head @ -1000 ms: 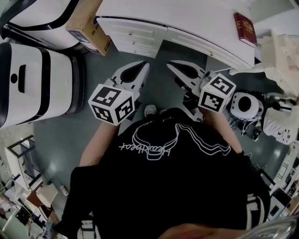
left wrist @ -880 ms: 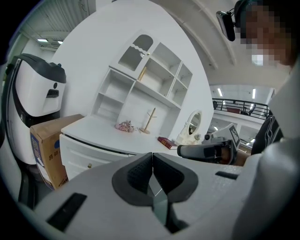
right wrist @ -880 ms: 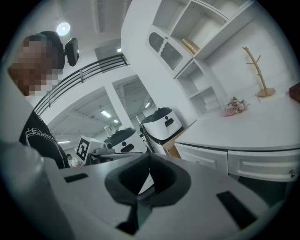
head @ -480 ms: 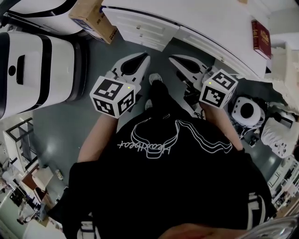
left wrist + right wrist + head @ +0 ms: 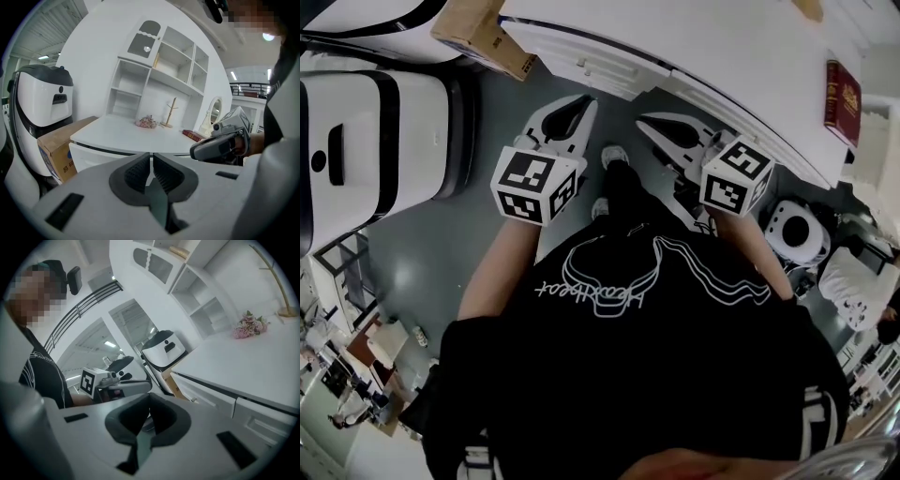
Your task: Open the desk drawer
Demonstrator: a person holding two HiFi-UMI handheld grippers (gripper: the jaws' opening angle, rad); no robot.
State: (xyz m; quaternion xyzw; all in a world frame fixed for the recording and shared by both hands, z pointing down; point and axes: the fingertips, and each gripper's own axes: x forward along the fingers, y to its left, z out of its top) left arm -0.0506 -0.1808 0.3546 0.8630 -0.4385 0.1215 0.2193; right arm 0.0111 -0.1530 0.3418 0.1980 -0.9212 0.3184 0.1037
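Head view: The person stands facing a white desk (image 5: pixel 712 42). Its drawer fronts (image 5: pixel 581 58) run along the near edge, all flush and closed. The left gripper (image 5: pixel 583 100) and the right gripper (image 5: pixel 643 120) are held side by side in front of the body. Both point toward the desk edge and neither touches it. A red book (image 5: pixel 842 89) lies on the desktop at the right. A cardboard box (image 5: pixel 478 33) sits on the floor beside the desk's left end.

Left gripper view: The jaws of the left gripper (image 5: pixel 151 157) are pressed together with nothing between them. Beyond them lies the desk (image 5: pixel 117 133), with a closed drawer front (image 5: pixel 91 159) under its edge. A bunch of flowers (image 5: pixel 146 122) and the red book (image 5: pixel 192 135) rest on the top. The right gripper (image 5: pixel 199 150) shows at the right.

Right gripper view: The jaws of the right gripper (image 5: pixel 149 394) meet at their tips and hold nothing. The closed drawer fronts (image 5: pixel 208 397) lie to the right, under the desk (image 5: pixel 253 362) top and well apart from the jaws. The left gripper (image 5: pixel 140 385) shows at the left.
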